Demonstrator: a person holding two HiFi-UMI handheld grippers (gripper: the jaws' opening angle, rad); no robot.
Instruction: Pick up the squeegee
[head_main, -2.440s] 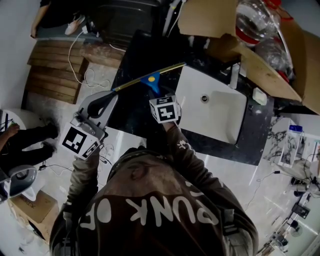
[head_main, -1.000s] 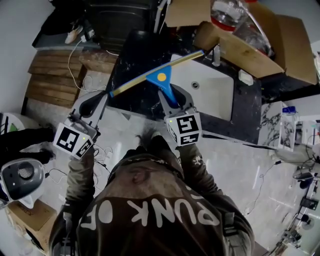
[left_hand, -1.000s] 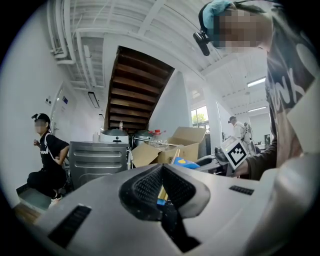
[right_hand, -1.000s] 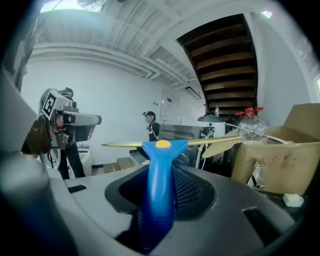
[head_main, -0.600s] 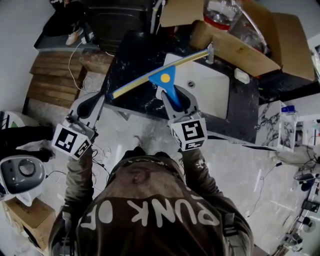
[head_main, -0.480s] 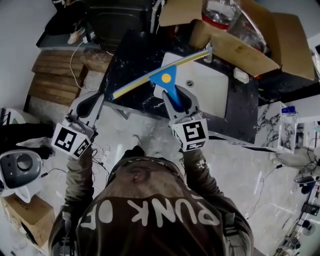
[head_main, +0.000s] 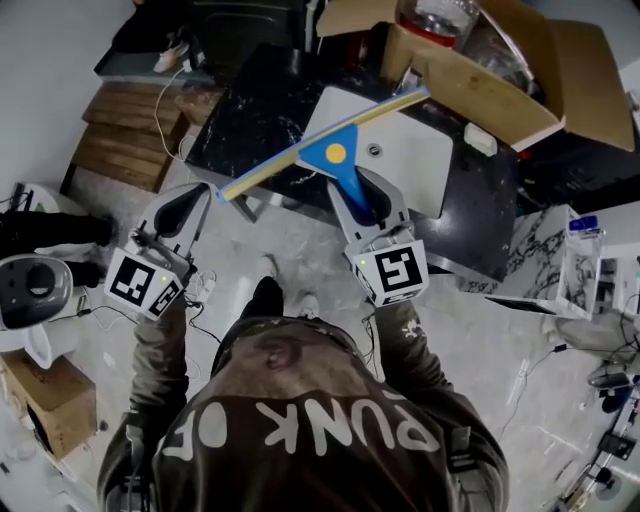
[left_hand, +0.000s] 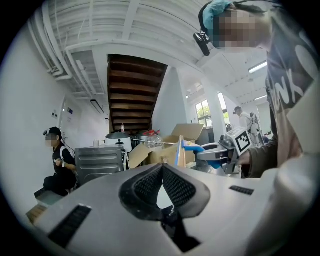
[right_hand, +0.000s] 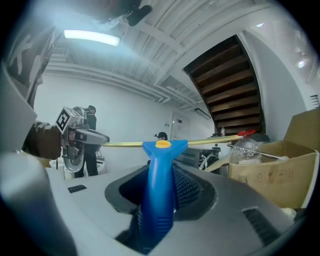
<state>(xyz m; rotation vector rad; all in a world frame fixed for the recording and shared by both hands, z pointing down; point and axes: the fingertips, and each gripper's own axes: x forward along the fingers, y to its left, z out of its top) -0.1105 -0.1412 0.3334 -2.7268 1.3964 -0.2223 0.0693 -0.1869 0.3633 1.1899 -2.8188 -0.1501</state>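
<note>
The squeegee (head_main: 337, 160) has a blue handle and a long yellow blade. My right gripper (head_main: 362, 200) is shut on the handle and holds it in the air over the edge of the black counter (head_main: 250, 105). In the right gripper view the handle (right_hand: 157, 200) stands upright between the pads, with the blade level across the top. My left gripper (head_main: 195, 195) hovers to the left, near the blade's left end and apart from it. Its pads (left_hand: 150, 182) meet at the tip with nothing between them. The left gripper view shows the squeegee (left_hand: 182, 150) edge-on.
A white sink (head_main: 420, 170) is set in the counter. Behind it stands an open cardboard box (head_main: 500, 85) with plastic bottles. Wooden pallets (head_main: 130, 130) lie at the left, a round appliance (head_main: 35, 285) on the floor. A seated person (left_hand: 59, 162) is beside a metal cabinet (left_hand: 97, 157).
My right gripper has carried the squeegee back from over the sink towards the counter's front edge. The left gripper has drawn back with it, still shut.
</note>
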